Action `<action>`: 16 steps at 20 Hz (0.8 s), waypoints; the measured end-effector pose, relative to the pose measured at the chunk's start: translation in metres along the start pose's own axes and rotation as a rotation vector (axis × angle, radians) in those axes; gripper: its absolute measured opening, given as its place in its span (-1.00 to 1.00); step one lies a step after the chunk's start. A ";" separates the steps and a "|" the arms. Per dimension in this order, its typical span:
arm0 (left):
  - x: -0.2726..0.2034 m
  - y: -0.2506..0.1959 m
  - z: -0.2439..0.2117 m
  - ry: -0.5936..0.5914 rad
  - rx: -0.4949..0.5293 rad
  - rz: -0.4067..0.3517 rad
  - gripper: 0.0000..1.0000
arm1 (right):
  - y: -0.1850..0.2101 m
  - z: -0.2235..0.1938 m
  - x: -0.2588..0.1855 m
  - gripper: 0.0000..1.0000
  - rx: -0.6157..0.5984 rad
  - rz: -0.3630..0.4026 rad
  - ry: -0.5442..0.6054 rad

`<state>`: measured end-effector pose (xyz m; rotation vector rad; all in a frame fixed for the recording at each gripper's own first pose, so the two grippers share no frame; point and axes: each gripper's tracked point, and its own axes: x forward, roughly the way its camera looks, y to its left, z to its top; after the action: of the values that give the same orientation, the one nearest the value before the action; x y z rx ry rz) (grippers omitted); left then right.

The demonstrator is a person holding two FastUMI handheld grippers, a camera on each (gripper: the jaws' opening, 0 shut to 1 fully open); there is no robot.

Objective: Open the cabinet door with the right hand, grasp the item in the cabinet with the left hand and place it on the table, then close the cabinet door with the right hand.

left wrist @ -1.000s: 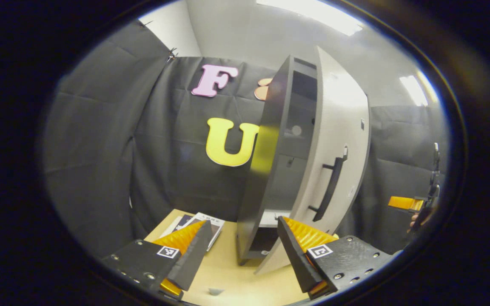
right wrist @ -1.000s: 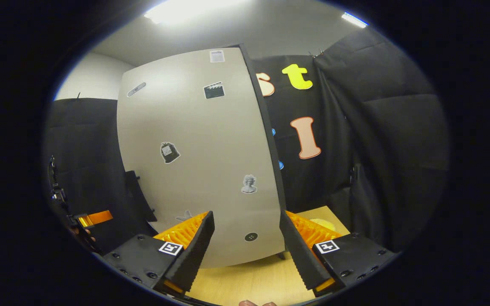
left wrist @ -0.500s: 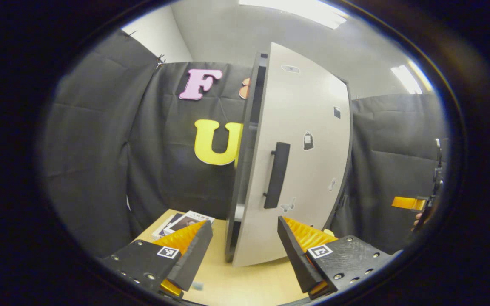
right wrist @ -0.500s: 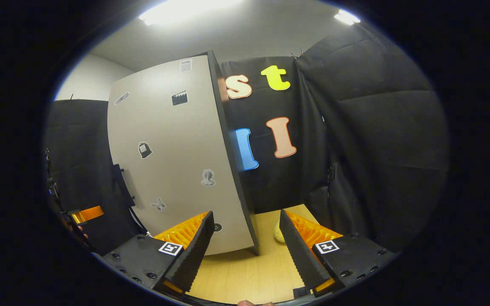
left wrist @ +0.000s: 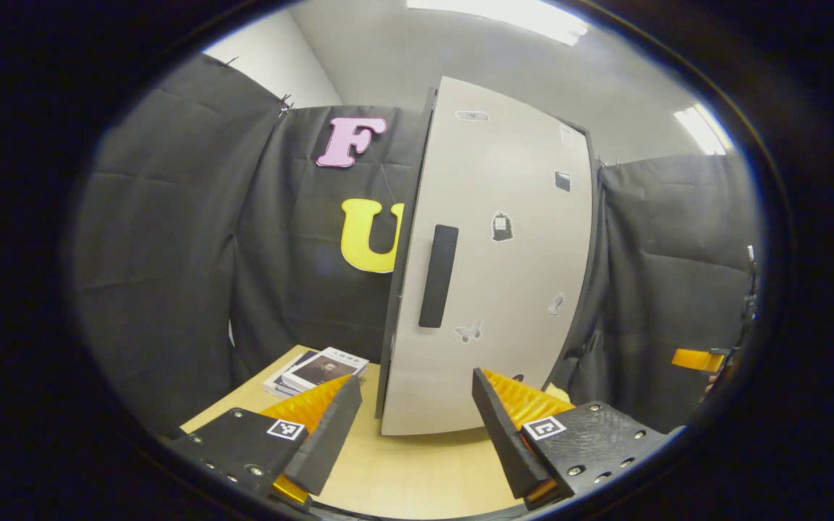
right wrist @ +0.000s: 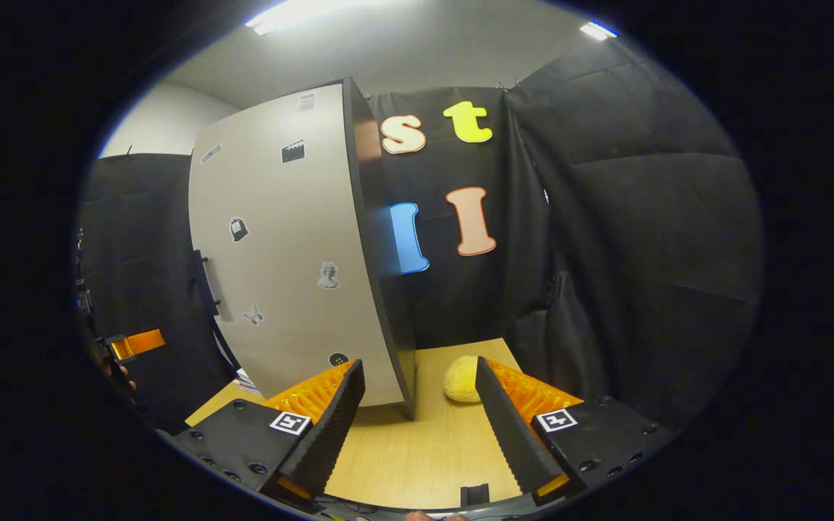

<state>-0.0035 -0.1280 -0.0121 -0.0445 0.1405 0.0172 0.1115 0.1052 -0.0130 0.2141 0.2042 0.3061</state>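
Tall grey cabinet door (left wrist: pixel 489 268) with black bar handle (left wrist: pixel 438 276) looks shut. Round yellow soft item (right wrist: pixel 462 378) sits on light wood table (right wrist: pixel 424 449), just beside cabinet. Left gripper (left wrist: pixel 413 427) and right gripper (right wrist: pixel 419 423) both spread wide, empty.

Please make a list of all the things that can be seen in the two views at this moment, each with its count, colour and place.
cabinet: one, pale grey door with dark edges, standing on the table, door shut.
door handle: one, black, upright bar near the door's left edge.
stickers: several, dark and grey, scattered on the door.
yellow item: one, soft-looking, on the table right of the cabinet.
books: a small stack, on the table left of the cabinet.
table: one, light wood.
left gripper: one, open, holding nothing.
right gripper: one, open, holding nothing.
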 end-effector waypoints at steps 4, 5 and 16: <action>-0.006 0.015 -0.004 0.011 -0.003 0.038 0.82 | 0.018 -0.006 0.027 0.94 0.008 0.049 0.012; -0.007 0.021 -0.004 0.015 0.000 0.047 0.82 | 0.025 -0.006 0.031 0.94 0.008 0.062 0.014; 0.000 0.064 0.012 -0.033 -0.027 0.059 0.83 | 0.087 0.005 0.065 0.94 0.005 0.118 0.017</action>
<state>-0.0029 -0.0632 -0.0027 -0.0674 0.1084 0.0790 0.1494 0.2064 0.0019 0.2289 0.2098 0.4244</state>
